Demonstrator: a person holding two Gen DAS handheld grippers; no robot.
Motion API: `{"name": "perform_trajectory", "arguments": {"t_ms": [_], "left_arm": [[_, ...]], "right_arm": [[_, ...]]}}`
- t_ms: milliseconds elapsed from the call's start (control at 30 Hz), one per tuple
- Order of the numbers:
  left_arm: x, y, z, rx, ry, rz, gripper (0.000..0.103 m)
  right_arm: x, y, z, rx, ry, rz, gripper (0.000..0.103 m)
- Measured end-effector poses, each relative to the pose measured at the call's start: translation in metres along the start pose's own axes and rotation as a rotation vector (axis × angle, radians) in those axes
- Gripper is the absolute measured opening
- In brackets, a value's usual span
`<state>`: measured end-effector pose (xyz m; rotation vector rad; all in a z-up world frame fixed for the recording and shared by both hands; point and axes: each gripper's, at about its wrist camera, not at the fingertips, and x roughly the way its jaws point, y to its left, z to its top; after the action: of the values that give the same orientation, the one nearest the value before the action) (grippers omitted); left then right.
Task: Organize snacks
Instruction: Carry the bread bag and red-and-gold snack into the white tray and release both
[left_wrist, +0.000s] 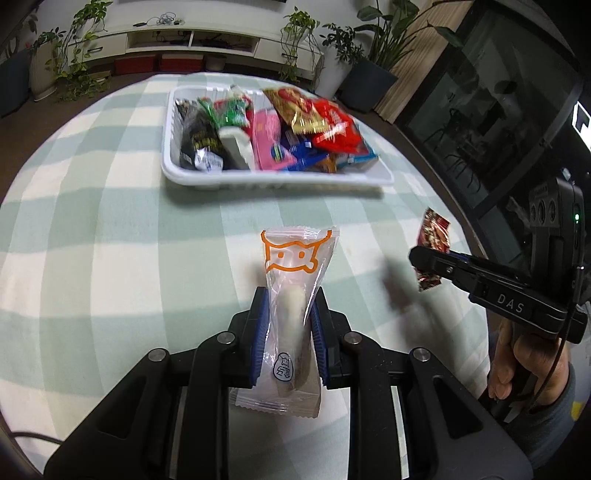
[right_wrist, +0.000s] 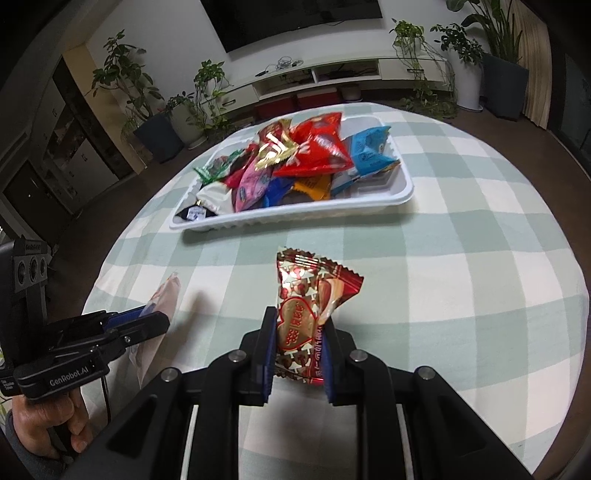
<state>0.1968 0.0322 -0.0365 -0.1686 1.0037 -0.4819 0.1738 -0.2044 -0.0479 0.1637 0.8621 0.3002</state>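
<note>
Nearest, left gripper (left_wrist: 286, 332): jaws narrow, clamped on clear packet (left_wrist: 291, 295) at mid-length, blue pads (left_wrist: 258, 332) pressing both sides. Packet upright between jaws, orange-printed end pointing forward, lower seal hanging free below; held clear of desk (left_wrist: 110, 240), apparently for carrying, not resting. Pale bar visible inside wrapper; grip on the filled part, likely to prevent slipping.

Right gripper (right_wrist: 299, 343): jaws likewise narrow, closed on red foil packet (right_wrist: 310, 306) low on its body, crimped top standing free above. Also off desk. Seen from left view, same packet (left_wrist: 432, 251) hangs crosswise from the jaw tips, to the right of the left gripper and apart from it.

Desk between grippers and tray bare of snacks; checked cloth only.

Farther on, white tray (left_wrist: 277, 177) on desk, heaped with mixed wrappers, some overhanging rim. Both grippers angled toward tray: judged as delivery stage, two packets pending deposit. Risk noted: little room left in tray; added packets may slide off heap.
</note>
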Motion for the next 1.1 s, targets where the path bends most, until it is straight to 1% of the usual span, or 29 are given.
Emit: {"name": "perform_trajectory", "arguments": {"t_ms": [133, 233, 333, 467, 567, 667, 767, 900, 1100], "left_arm": [[-0.007, -0.004, 0.028, 0.010, -0.037, -0.004, 0.020], [-0.007, -0.005, 0.049, 0.013, -0.059, -0.004, 0.020], [-0.006, -0.004, 0.079, 0.002, -0.086, -0.008, 0.020], [0.000, -0.002, 0.113, 0.001, -0.103, 0.007, 0.020], [0.011, 0.003, 0.137, -0.010, -0.109, 0.021, 0.020], [0.026, 0.007, 0.155, -0.015, -0.109, 0.043, 0.020], [0.042, 0.007, 0.168, 0.003, -0.102, 0.067, 0.020], [0.057, 0.015, 0.182, -0.004, -0.108, 0.081, 0.020], [0.083, 0.027, 0.189, -0.020, -0.090, 0.091, 0.020]], "right_arm": [[-0.010, -0.010, 0.019, 0.002, -0.032, -0.016, 0.022], [-0.019, -0.016, 0.040, -0.010, -0.066, -0.035, 0.022], [-0.026, -0.019, 0.064, -0.026, -0.100, -0.045, 0.022], [-0.026, -0.016, 0.098, -0.058, -0.128, -0.045, 0.022], [-0.014, -0.009, 0.122, -0.083, -0.122, -0.035, 0.022], [0.006, 0.004, 0.141, -0.114, -0.098, -0.015, 0.022], [0.034, 0.021, 0.156, -0.150, -0.051, -0.007, 0.022], [0.065, 0.035, 0.167, -0.198, -0.009, -0.022, 0.022], [0.102, 0.040, 0.174, -0.239, 0.040, -0.074, 0.022]]}}
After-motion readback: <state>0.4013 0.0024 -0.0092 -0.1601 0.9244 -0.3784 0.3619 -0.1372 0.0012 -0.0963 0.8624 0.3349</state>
